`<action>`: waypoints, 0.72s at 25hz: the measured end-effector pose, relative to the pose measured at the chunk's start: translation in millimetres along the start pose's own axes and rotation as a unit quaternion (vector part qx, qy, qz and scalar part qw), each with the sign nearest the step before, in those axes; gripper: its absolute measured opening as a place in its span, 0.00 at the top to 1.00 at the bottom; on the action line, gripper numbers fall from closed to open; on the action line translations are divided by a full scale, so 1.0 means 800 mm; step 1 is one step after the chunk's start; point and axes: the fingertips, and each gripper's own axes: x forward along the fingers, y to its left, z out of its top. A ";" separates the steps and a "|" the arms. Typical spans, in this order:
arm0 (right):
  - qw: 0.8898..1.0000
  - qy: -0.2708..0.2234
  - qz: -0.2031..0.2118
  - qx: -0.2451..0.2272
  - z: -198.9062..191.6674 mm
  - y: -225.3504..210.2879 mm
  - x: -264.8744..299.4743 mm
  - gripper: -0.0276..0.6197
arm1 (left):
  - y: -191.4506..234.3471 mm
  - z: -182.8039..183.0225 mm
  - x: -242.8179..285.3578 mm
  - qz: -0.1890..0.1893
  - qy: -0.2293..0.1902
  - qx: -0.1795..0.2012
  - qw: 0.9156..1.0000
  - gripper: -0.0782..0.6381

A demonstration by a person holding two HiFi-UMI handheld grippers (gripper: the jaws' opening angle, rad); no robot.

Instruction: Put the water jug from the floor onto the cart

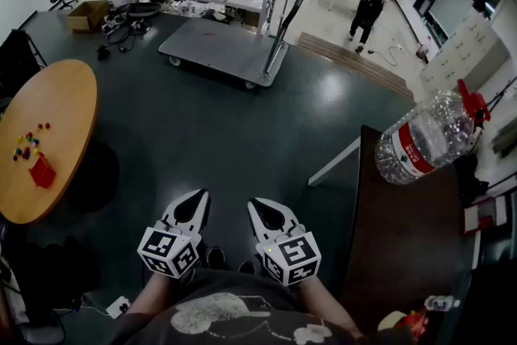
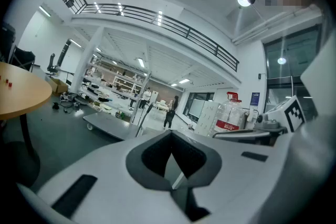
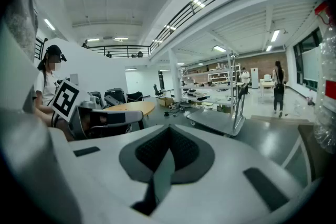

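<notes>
Both of your grippers sit low and close to your body in the head view, side by side above the dark floor (image 1: 202, 133). Your left gripper (image 1: 201, 195) has its jaws pressed together with nothing between them, and its own view shows the same, the pads meeting along one line (image 2: 171, 136). Your right gripper (image 1: 254, 204) is likewise closed and empty, with its tips meeting in the right gripper view (image 3: 169, 131).

The water jug (image 1: 428, 137) is to your right. It appears to stand on the dark desk (image 1: 404, 246), at the desk's far edge near its far right corner, with its red cap (image 1: 473, 103) pointing away from you. In the left gripper view the jug (image 2: 229, 115) looks upright; its base is hidden behind your right gripper.

The cart (image 1: 218, 48) is well apart from the jug, across the floor ahead of you, a flat grey platform with its handle (image 1: 284, 22) raised at the right end. A round wooden table (image 1: 48, 133) stands to your left, with a small red item (image 1: 42, 171) on it.
</notes>
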 end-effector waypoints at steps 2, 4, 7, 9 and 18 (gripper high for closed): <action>1.000 0.002 -0.004 0.005 -0.002 -0.003 0.004 0.97 | 0.002 0.000 0.003 -0.004 0.003 0.005 1.000 0.88; 1.000 0.004 -0.008 0.007 -0.003 -0.005 0.007 0.97 | 0.003 0.001 0.005 -0.008 0.006 0.010 1.000 0.88; 1.000 0.005 -0.014 0.008 -0.003 -0.007 0.011 0.97 | 0.006 0.001 0.007 -0.013 0.011 0.013 1.000 0.88; 1.000 0.005 -0.019 0.009 -0.004 -0.010 0.012 0.97 | 0.007 0.000 0.008 -0.018 0.015 0.015 1.000 0.88; 0.998 0.001 -0.059 0.023 -0.006 -0.037 0.001 0.97 | -0.008 -0.005 0.024 -0.054 0.032 0.022 0.998 0.88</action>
